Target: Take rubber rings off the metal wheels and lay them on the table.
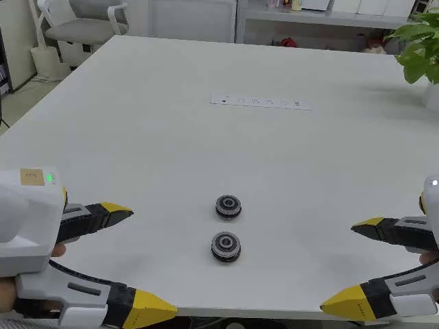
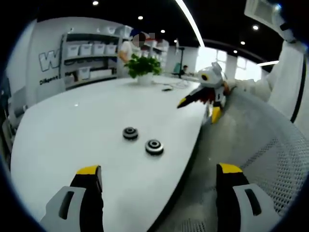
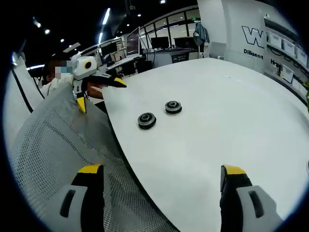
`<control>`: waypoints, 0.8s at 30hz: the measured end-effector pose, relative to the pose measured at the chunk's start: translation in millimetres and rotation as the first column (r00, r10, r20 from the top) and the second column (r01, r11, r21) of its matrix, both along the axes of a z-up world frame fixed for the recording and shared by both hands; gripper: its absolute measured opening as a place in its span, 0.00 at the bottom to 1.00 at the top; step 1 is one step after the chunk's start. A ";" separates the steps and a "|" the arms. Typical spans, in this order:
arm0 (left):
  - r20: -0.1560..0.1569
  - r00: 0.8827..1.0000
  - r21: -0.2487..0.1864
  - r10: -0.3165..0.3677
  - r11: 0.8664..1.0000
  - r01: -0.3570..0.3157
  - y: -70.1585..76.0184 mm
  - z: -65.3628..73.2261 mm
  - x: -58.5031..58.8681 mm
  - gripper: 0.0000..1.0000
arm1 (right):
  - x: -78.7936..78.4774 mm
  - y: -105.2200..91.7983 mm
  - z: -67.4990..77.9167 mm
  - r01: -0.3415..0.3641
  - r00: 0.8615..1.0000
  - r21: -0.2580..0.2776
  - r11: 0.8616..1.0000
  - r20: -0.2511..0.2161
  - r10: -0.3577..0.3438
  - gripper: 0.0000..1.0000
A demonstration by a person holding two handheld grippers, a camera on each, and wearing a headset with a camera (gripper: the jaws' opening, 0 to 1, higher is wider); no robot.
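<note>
White table [image 1: 137,137], broad, mostly bare surface. Two metal wheels sit close together but not touching, near the front edge at mid-width: near wheel [image 1: 226,246], far wheel [image 1: 228,206] just behind it. Each has a dark rubber ring [image 1: 213,247] on its rim.

Left gripper [image 1: 144,260] is low at the left with its jaws wide apart, holding nothing. Its lower yellow tip hangs over the table's front edge. Right gripper [image 1: 346,264] mirrors it at the right, jaws likewise spread and empty. Both are well apart from the wheels, with open tabletop between.

Power strip [image 1: 260,103] lies flat well beyond the wheels. Potted plant [image 1: 418,48] is at the far right, office chair [image 1: 82,27] past the far left corner. In the left gripper view the front edge runs alongside grey mesh [image 2: 270,159].
</note>
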State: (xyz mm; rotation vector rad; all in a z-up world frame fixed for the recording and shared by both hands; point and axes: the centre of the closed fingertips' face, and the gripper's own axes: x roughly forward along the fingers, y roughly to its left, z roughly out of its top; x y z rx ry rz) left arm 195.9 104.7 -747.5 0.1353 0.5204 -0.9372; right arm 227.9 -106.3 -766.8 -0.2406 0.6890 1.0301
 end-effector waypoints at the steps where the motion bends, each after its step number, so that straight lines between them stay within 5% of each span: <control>1: 0.000 1.000 -0.001 0.002 1.000 -0.002 0.2 0.1 0.2 1.00 | -0.3 0.3 -0.1 -0.001 1.000 0.001 1.000 -0.002 0.001 0.95; 24: -0.013 1.000 0.002 -0.012 1.000 0.012 -1.7 -1.8 -2.0 1.00 | 1.0 -1.7 -0.9 0.010 1.000 0.006 1.000 -0.010 -0.010 0.95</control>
